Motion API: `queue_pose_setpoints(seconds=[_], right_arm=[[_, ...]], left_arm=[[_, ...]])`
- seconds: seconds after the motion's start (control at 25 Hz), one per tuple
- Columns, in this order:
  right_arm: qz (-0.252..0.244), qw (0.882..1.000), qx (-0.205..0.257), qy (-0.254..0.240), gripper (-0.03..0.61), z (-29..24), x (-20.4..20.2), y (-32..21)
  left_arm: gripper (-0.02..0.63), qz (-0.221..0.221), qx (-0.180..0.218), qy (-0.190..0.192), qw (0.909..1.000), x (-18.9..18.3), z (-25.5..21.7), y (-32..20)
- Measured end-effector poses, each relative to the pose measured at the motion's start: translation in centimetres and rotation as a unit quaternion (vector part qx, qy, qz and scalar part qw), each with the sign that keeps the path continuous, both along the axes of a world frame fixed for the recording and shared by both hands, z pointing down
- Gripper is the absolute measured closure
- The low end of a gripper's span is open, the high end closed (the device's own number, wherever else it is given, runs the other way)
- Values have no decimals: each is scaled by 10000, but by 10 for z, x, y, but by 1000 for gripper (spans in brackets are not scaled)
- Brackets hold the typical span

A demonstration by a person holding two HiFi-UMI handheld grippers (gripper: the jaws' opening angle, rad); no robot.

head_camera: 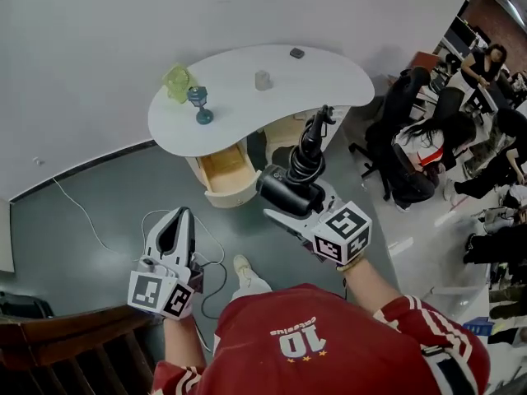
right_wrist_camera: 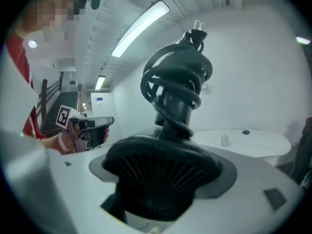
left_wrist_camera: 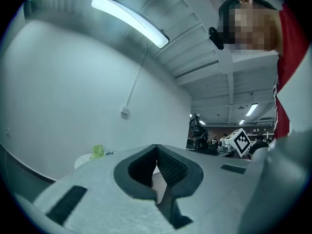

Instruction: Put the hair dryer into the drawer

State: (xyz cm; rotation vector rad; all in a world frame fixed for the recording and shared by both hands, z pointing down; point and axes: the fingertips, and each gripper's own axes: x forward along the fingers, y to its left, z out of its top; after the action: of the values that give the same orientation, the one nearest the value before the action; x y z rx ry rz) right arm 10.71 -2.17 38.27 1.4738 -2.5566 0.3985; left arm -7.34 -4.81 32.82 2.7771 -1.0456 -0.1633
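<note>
r tongs (head_camera: 290, 208) clenched on hair dryer (right_wrist_camera: 163, 165) body, cord coiled round its handle. dryer held in air over floor, near pulled-out drawer (head_camera: 224, 169) under white bench (head_camera: 247, 105). l tongs (left_wrist_camera: 156, 150) pressed together, nothing betw, well apart from dryer.

hair dryer (head_camera: 286, 192): matt black plastic | drawer (head_camera: 234, 196): pale wood
</note>
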Motion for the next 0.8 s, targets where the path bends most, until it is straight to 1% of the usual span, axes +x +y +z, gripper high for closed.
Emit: queue_pose_setpoints(seconds=[0.16, 0.36, 0.64, 0.8], right_arm=[[-16, 9993, -225, 295, 167, 22, -19, -39], [-43, 9962, -430, 757, 167, 50, -33, -73], [-222, 9894, -730, 1235, 167, 91, -41, -99], [-457, 9841, -863, 1482, 167, 113, -42, -109]], left_arm=[[614, 138, -82, 55, 9999, -18, 9, -39], [615, 243, -210, 147, 9994, -36, 23, -76], [614, 394, -341, 268, 9983, -40, 44, -98], [615, 409, -334, 236, 9983, -39, 50, -100]])
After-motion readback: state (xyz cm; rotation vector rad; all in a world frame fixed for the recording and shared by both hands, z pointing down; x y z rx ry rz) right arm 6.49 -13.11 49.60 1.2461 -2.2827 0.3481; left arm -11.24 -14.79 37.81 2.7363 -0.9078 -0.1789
